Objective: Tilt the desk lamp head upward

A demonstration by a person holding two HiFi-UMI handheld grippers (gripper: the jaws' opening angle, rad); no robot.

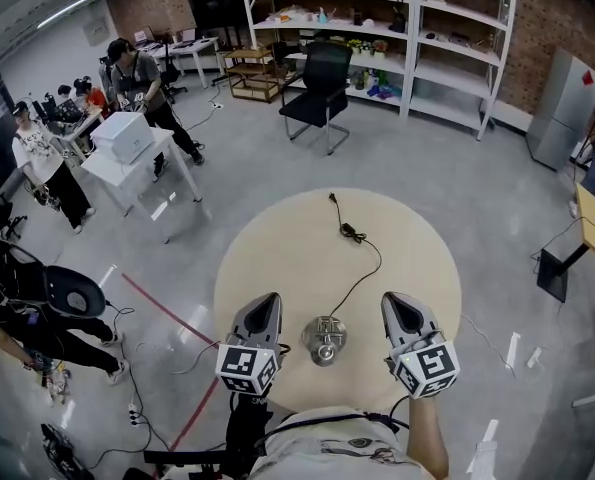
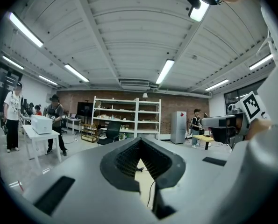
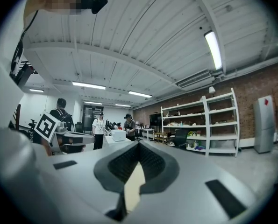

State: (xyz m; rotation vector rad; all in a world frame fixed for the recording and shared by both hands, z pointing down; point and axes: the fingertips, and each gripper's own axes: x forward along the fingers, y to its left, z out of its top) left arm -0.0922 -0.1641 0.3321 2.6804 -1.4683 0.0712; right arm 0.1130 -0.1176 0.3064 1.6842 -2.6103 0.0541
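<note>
The desk lamp stands near the front edge of the round beige table; from above I see its metal head and base. Its black cord runs away across the table to a plug. My left gripper hovers just left of the lamp and my right gripper just right of it, neither touching it. Both point level across the table. In the left gripper view the jaws meet at the tips with nothing held; the cord shows through the gap below. The right gripper is likewise shut and empty.
A black office chair and white shelves stand beyond the table. Several people stand by a white table with a box at the left. A grey cabinet is at the right. A red line crosses the floor.
</note>
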